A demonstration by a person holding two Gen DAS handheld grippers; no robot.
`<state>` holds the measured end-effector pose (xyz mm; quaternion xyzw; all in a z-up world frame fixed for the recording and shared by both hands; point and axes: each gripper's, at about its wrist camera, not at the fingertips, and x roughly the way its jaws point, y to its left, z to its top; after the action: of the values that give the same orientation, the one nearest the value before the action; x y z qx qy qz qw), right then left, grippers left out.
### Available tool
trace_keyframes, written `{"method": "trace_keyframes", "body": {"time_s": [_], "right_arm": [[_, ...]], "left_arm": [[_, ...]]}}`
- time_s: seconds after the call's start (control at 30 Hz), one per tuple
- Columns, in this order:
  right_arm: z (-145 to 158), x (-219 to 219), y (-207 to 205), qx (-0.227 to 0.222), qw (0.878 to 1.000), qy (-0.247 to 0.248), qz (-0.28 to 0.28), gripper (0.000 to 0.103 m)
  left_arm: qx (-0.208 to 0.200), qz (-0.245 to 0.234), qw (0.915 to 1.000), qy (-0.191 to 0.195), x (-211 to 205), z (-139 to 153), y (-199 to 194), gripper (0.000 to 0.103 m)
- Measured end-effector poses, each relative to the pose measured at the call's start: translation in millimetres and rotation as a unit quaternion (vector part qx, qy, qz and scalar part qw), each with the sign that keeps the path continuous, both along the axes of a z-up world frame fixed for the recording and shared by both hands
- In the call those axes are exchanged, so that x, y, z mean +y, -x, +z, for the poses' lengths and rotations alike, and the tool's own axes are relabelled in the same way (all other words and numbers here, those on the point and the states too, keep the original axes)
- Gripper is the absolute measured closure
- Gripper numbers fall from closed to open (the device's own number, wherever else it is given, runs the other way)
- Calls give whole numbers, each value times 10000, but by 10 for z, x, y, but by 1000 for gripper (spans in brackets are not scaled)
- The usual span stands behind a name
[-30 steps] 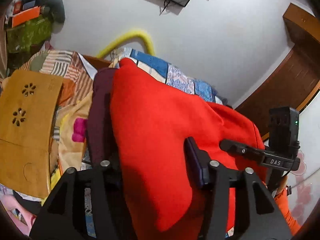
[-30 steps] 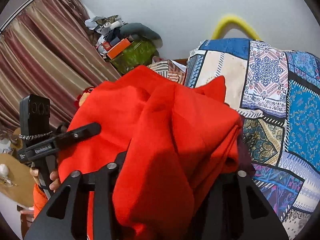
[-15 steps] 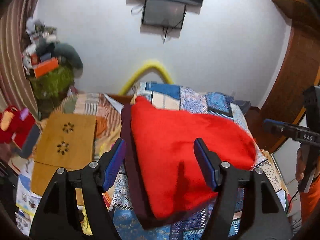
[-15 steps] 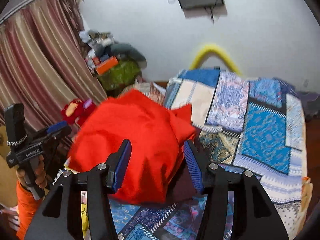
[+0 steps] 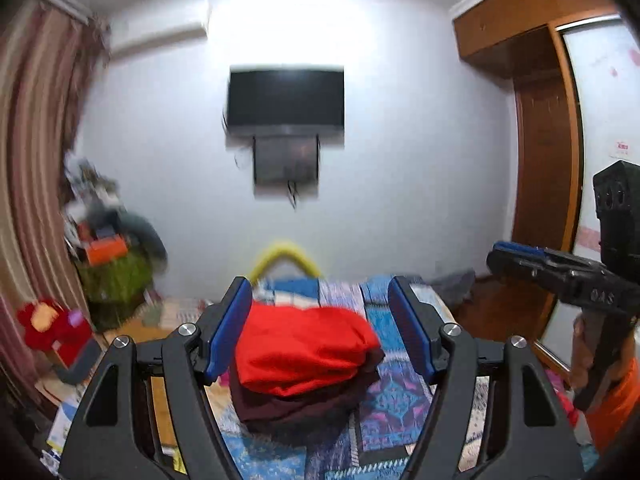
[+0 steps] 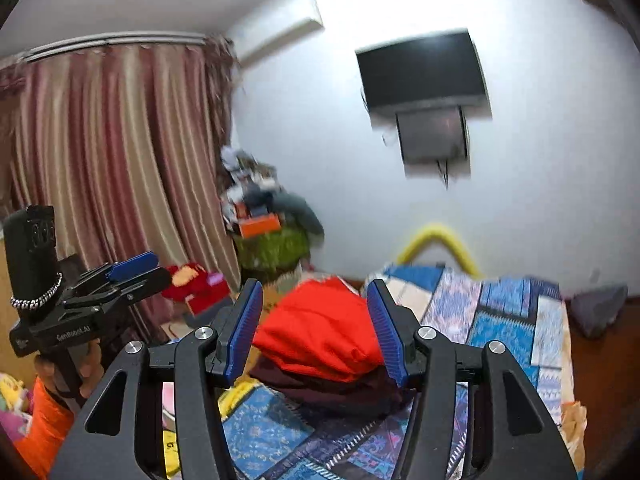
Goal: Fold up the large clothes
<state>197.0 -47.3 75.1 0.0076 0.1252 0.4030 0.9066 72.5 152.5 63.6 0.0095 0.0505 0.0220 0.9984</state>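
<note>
Two folded garments lay stacked on the patchwork bedspread (image 5: 384,396): a red garment (image 5: 304,348) atop a maroon one (image 5: 304,404). Left claw (image 5: 320,334) and right claw (image 6: 314,332) both hung spread and empty, well apart from the stack. Risk, as judged: the red top bulged unevenly, so it might slump or slide off if bumped. The stack's far side was hidden; wall TV (image 5: 286,98) blurred.
</note>
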Motion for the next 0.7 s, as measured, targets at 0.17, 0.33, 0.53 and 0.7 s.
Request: {"method": "trace_keyframes", "body": {"time_s": [0.17, 0.33, 0.53, 0.7], "right_arm": [[-82, -37, 519, -450, 9989, -155, -29, 53], [-187, -41, 729, -630, 9975, -193, -261, 43], [-227, -105, 823, -1019, 9912, -379, -754, 0], [-233, -129, 841, -1070, 9897, -432, -851, 0]], "left_arm": [[-502, 271, 9983, -123, -281, -160, 465, 34], [-711, 516, 9961, 5, -367, -360, 680, 21], [-834, 911, 9921, 223, -358, -547, 825, 3], [-770, 1002, 9916, 265, -349, -645, 831, 1]]}}
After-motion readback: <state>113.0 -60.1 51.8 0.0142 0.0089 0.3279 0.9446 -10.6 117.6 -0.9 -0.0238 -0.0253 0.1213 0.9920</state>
